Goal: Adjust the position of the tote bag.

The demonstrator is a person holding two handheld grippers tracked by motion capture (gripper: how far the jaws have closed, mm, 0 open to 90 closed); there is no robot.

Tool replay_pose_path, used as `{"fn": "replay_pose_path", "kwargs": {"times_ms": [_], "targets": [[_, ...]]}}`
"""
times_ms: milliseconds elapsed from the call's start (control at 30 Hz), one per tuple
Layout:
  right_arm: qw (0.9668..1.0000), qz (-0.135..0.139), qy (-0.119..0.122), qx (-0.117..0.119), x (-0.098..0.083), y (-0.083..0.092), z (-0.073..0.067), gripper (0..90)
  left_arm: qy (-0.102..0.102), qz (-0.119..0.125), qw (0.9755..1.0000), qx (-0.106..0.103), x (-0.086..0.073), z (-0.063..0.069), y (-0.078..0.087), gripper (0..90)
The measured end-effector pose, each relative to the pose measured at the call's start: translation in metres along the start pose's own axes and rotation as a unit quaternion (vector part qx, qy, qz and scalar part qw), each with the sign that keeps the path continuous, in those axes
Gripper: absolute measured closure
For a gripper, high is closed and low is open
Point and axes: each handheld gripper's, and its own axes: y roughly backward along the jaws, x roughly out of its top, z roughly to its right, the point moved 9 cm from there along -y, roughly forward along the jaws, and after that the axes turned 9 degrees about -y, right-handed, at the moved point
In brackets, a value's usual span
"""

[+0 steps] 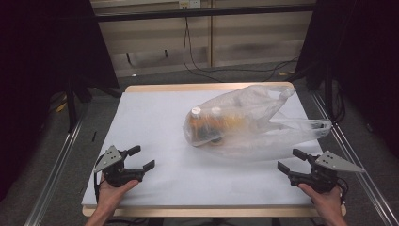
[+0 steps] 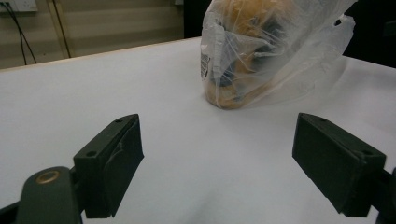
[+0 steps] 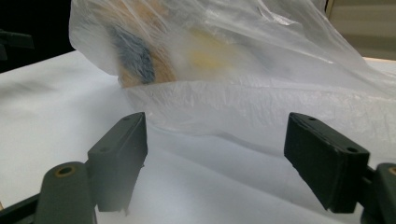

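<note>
2 grippers rest low at the near edge of the bench (image 1: 150,117), the left gripper (image 1: 141,159) and right gripper (image 1: 289,161) each with jaws wide and holding nothing. Between and beyond them, right of centre, lies a clear bag (image 1: 249,122) holding bottles (image 1: 209,123), nearer the right gripper.

1. A clear plastic bag (image 1: 249,120) lies on its side on the white table (image 1: 155,132), right of centre, crumpled, its handles trailing toward the right edge.
2. Two bottles (image 1: 211,123) with pale caps and orange-brown contents lie inside, packed at the bag's left end, caps pointing away from the person.
</note>
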Motion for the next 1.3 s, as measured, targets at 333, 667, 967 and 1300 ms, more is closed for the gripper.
{"fn": "replay_pose_path", "kwargs": {"times_ms": [333,667,967,1300], "targets": [[0.9994,-0.029,-0.015,0.013,-0.004,-0.002,0.002,30.8,-0.013,-0.024,0.9994,-0.023,-0.002,0.011,-0.009,20.4],[0.9987,-0.045,-0.013,0.02,-0.006,-0.004,0.003,38.3,-0.017,-0.029,0.9984,-0.045,0.003,0.021,-0.014,30.6],[0.9985,-0.05,-0.012,0.02,-0.005,-0.002,0.005,43.2,-0.032,-0.019,0.9964,-0.077,0.015,0.044,-0.021,38.4],[0.998,-0.061,-0.016,0.011,-0.007,0.0,0.012,44.1,-0.046,-0.014,0.9924,-0.114,0.032,0.06,-0.033,45.9]]}}
